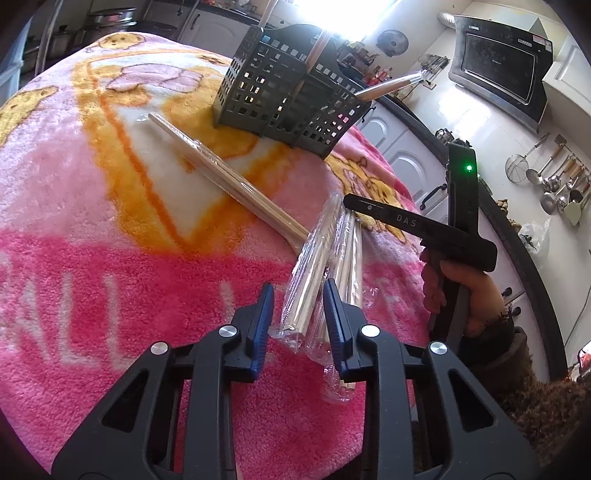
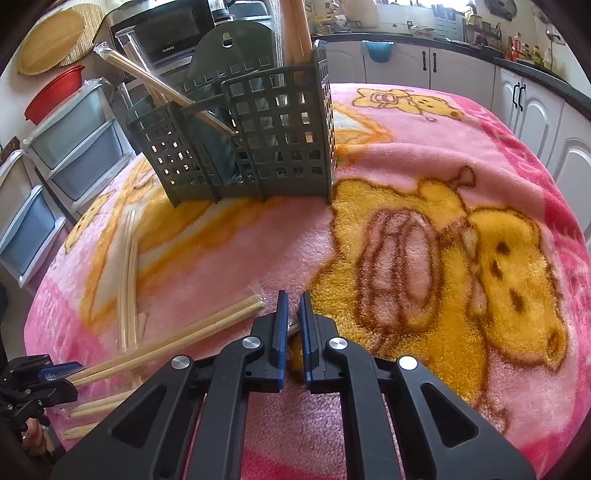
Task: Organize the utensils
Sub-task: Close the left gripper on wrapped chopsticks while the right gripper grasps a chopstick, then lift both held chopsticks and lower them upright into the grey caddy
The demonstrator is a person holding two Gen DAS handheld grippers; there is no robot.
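left tongs [image 1: 298, 295]: wrapped chopsticks [image 1: 314, 266]; caddy [image 2: 258, 147]: chopsticks (upright) [image 2: 295, 33]

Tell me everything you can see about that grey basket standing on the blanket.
The grey basket looks like plastic, its walls pierced by square holes, with compartments of different heights. It stands upright on the pink blanket. Wrapped chopsticks lean in a lower compartment; more stand in the tall one. Neither gripper touches it.

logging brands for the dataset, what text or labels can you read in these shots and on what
"DAS": on the black bar of the right gripper, seen from the left wrist view.
"Galanz": on the microwave, small and only roughly legible.
Range hood: a small logo, too blurred to read.
Pink blanket: large white letters, cut off and unreadable.
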